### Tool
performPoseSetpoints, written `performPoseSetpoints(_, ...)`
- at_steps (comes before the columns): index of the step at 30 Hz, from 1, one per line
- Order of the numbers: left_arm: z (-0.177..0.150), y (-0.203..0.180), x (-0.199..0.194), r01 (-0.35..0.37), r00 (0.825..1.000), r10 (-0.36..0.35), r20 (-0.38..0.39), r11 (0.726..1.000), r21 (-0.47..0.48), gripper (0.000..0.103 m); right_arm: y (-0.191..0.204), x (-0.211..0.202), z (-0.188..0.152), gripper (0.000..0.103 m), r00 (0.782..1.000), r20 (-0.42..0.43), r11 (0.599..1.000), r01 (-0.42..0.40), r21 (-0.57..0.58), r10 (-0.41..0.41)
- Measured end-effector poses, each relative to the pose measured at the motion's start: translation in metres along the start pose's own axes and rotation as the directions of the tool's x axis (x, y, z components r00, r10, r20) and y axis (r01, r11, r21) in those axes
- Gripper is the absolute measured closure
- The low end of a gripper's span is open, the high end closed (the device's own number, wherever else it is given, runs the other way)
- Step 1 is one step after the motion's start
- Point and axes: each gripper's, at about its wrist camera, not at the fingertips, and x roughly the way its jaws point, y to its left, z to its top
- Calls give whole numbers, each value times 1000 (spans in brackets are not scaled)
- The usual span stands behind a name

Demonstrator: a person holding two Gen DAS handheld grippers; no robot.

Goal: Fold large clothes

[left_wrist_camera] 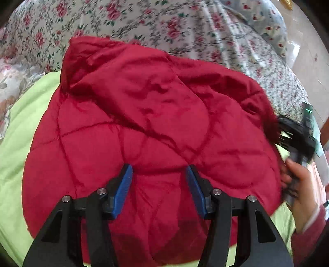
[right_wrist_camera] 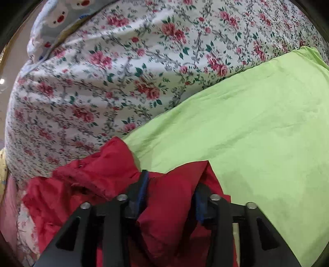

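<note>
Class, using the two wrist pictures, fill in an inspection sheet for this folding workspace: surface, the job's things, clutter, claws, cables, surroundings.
Surface: a bed with a lime green sheet over a floral bedspread.
Job's things: a red quilted jacket lies bunched on the green sheet, not yet folded flat.
Clutter: nothing seen on the sheet besides the jacket.
Claws: left claw open above the jacket, holding nothing; right claw has red fabric bunched between its fingers, with a gap showing, so a firm grip cannot be confirmed. The person's right hand holds its handle.
Cables: nothing seen.
Surroundings: a cartoon-print pillow at the bed's far edge; pale floor beyond.
</note>
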Motion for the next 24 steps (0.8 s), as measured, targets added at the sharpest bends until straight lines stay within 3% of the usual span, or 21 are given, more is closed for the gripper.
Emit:
performPoseSetpoints(2,3,1,4,-14,1000,14,2,1000,3,52,6,-29,-6,31,998,69,1000,-6,-22,7)
performPoseSetpoints(5,5,-1,7,-39,999,39,8,999,14,52,19,-64,-21,27,992,124,997,-14,-82,24)
performPoseSetpoints(7,6,-2,9,-55,998,55,11,998,20,52,34,-75,-36,27,994,85,987,-54,-149,67)
performPoseSetpoints(10,7,-4,14,-77,997,76,7,997,27,52,69,-69,-66,27,994,-58,945,-108,-309,94)
performPoseSetpoints(12,9,-5,14,-87,996,87,-1,996,32,52,86,-58,-80,28,990,-121,912,-117,-393,75)
performPoseSetpoints(14,11,-5,10,-83,996,84,-12,996,37,53,97,-39,-91,28,985,-171,882,-85,-463,5)
performPoseSetpoints(16,9,-1,-2,-76,997,77,-1,996,39,57,92,-19,-89,28,982,-183,880,-46,-473,-47)
performPoseSetpoints(19,12,15,-15,-101,994,101,31,995,17,66,74,-2,-74,29,980,-184,909,-10,-418,-74)
performPoseSetpoints(21,17,28,-8,-120,992,120,22,993,-5,77,67,7,-67,29,978,-199,925,-13,-380,-67)
performPoseSetpoints(24,27,43,15,-126,992,126,-13,992,-22,84,67,21,-59,29,976,-203,930,3,-368,-84)
